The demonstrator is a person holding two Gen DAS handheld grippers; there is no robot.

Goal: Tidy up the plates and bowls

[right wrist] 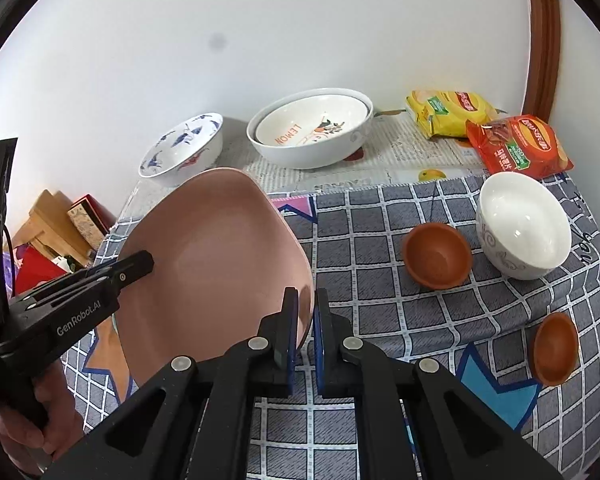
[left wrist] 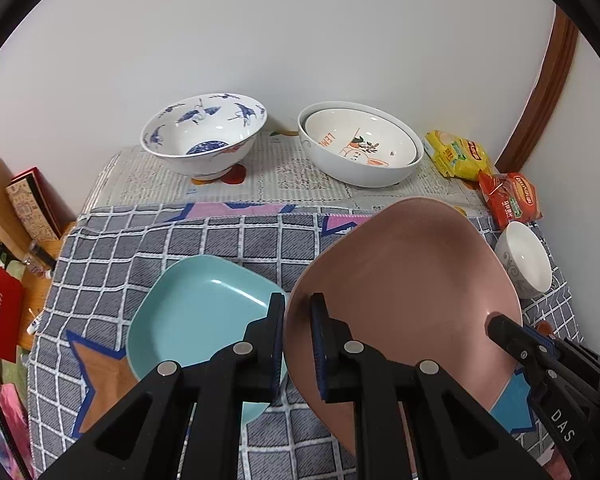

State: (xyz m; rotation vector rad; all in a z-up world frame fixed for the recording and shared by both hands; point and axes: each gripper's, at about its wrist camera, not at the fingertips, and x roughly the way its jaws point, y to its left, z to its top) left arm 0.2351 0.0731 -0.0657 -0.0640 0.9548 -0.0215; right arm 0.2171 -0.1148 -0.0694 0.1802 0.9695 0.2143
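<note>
both claws, left claw (left wrist: 296, 334) and right claw (right wrist: 306, 330), clamped onto the pink plate (right wrist: 216, 264)'s edges, "GenRobot.AI" on one, "LEMON" inside the white bowl (right wrist: 312, 130)

two nested bowls (left wrist: 360, 146) sit behind the raised plate (left wrist: 404, 280), patterned bowl (left wrist: 204, 136) left.

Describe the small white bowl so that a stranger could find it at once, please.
Start from the grey checked cloth on the table and go to its right side, just in front of the red snack packet. The small white bowl stands there beside a brown cup. Only this bowl has grey swirls outside and a plain white inside.
</note>
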